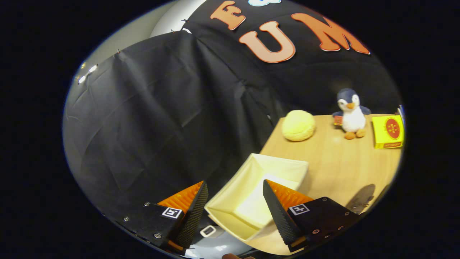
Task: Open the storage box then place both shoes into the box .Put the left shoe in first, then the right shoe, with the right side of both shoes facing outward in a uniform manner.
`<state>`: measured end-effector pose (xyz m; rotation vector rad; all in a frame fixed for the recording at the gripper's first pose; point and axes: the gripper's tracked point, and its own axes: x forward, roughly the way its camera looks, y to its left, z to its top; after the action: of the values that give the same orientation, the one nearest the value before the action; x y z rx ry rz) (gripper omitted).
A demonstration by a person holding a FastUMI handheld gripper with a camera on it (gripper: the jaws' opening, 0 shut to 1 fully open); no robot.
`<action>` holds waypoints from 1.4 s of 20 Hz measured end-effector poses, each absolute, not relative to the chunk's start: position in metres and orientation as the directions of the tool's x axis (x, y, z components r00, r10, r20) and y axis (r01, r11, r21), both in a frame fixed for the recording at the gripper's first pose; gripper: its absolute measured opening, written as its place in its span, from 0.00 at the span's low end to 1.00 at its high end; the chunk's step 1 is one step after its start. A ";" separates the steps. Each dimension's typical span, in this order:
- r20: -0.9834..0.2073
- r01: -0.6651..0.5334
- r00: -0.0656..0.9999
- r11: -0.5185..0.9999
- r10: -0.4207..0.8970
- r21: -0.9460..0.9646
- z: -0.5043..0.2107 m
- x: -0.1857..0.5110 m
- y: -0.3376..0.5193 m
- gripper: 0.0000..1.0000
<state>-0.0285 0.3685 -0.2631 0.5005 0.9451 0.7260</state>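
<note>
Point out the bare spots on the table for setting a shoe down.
Bare wood between the open storage box and the penguin toy, on the table. Crowded along the back: yellow ball, penguin, yellow carton. Gripper jaws open, empty.

Wooden table (pixel 334 162) carries open storage box (pixel 284 166), yellow ball (pixel 298 125), penguin toy (pixel 351 114), yellow carton (pixel 388 131).

Gripper view: fisheye camera riding on the tool (pixel 235 199), above the fingers (pixel 196 208), which stand apart with nothing between them. Faces forward and down, tilted, from above the surface (pixel 337 162) edge. Near: the open box (pixel 251 194), just ahead of the fingers. Far: ball (pixel 298 125), penguin (pixel 351 114) and yellow carton (pixel 388 131), backed by the cloth wall (pixel 161 108).
</note>
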 end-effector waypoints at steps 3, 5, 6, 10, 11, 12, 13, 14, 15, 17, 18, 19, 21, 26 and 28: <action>-0.639 -0.270 0.396 0.749 0.659 0.605 -0.314 -0.041 0.311 0.92; -0.696 -0.229 0.400 0.801 0.595 0.553 -0.345 -0.053 0.272 0.92; -0.724 -0.210 0.401 0.826 0.561 0.524 -0.356 -0.056 0.256 0.92; -0.814 -0.146 0.385 0.899 0.436 0.412 -0.400 -0.084 0.188 0.93; -0.828 -0.133 0.382 0.911 0.411 0.390 -0.410 -0.090 0.177 0.93; -0.842 -0.122 0.375 0.921 0.388 0.371 -0.422 -0.095 0.168 0.92; -0.856 -0.112 0.359 0.928 0.372 0.356 -0.434 -0.102 0.160 0.91; -0.866 -0.105 0.345 0.932 0.362 0.347 -0.447 -0.106 0.156 0.90; -0.879 -0.100 0.325 0.937 0.349 0.335 -0.460 -0.110 0.152 0.88; -0.899 -0.097 0.311 0.952 0.307 0.291 -0.479 -0.112 0.140 0.85; -0.905 -0.100 0.309 0.956 0.292 0.274 -0.488 -0.112 0.137 0.85; -0.909 -0.107 0.308 0.959 0.281 0.261 -0.497 -0.110 0.136 0.84; -0.920 -0.111 0.318 0.973 0.228 0.202 -0.513 -0.104 0.127 0.78; -0.922 -0.091 0.352 0.986 0.162 0.139 -0.539 -0.090 0.127 0.52; -0.921 -0.058 0.360 0.989 0.147 0.135 -0.544 -0.088 0.127 0.39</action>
<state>-0.0875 0.1266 -0.5440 0.0836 1.1952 0.1320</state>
